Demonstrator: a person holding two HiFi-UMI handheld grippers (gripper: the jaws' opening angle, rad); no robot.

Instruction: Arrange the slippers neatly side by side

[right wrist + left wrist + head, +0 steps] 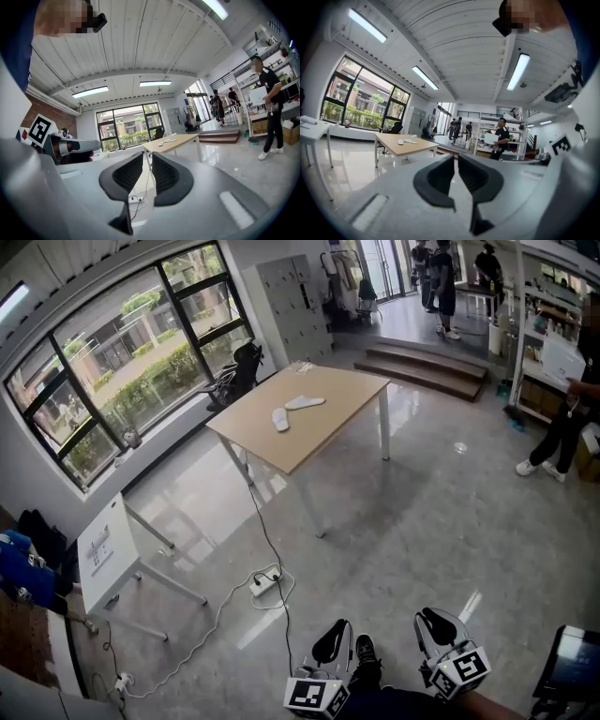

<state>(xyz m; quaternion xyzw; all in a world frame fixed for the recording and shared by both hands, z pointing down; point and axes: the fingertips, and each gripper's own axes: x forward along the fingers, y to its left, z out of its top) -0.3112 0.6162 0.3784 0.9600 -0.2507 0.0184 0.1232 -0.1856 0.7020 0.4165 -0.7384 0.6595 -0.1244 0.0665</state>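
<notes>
Slippers [281,418], two, white, lay on wooden table [323,432] far across room, well apart from both grippers. Left slipper [281,419] ran lengthwise away from viewer; right slipper [306,402] angled off rightward, near ends almost meeting in V. Toe direction too small to tell. Left gripper [330,643] jaws barely apart, empty. Right gripper [439,625] jaws slightly wider, empty.
</notes>
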